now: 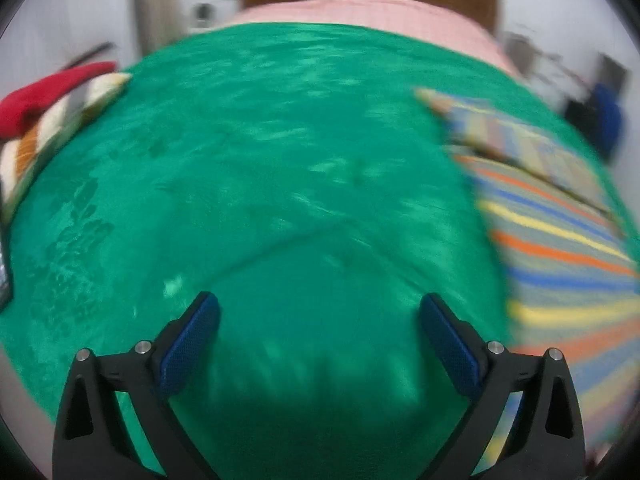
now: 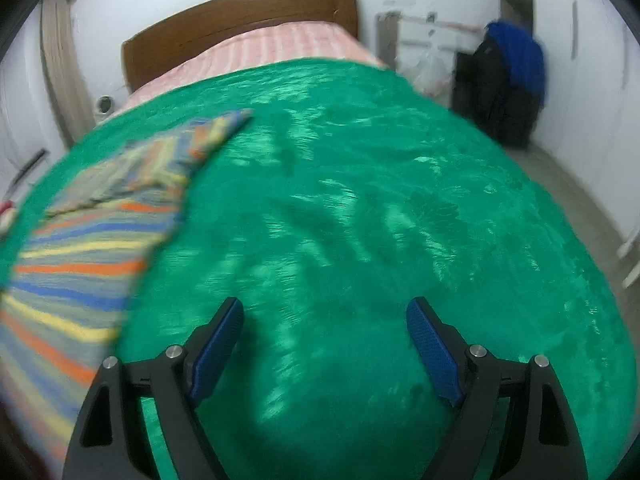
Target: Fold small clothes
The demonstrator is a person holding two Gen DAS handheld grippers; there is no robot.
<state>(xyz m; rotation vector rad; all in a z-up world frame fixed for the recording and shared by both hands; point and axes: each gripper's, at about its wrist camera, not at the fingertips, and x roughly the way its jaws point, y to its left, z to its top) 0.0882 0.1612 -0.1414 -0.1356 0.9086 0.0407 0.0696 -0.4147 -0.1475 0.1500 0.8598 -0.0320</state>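
A striped garment (image 1: 560,240) in grey, orange, blue and yellow lies flat on the green blanket (image 1: 280,160), at the right of the left wrist view. It also shows at the left of the right wrist view (image 2: 92,240). My left gripper (image 1: 318,308) is open and empty above bare blanket, left of the garment. My right gripper (image 2: 324,312) is open and empty above bare blanket (image 2: 360,200), right of the garment. Both views are blurred.
A pile of clothes with a red piece (image 1: 48,92) on top sits at the blanket's left edge. A wooden headboard (image 2: 240,24) and pink sheet (image 2: 280,44) lie beyond. Dark and blue clothing (image 2: 508,76) hangs by the far wall, right of the bed.
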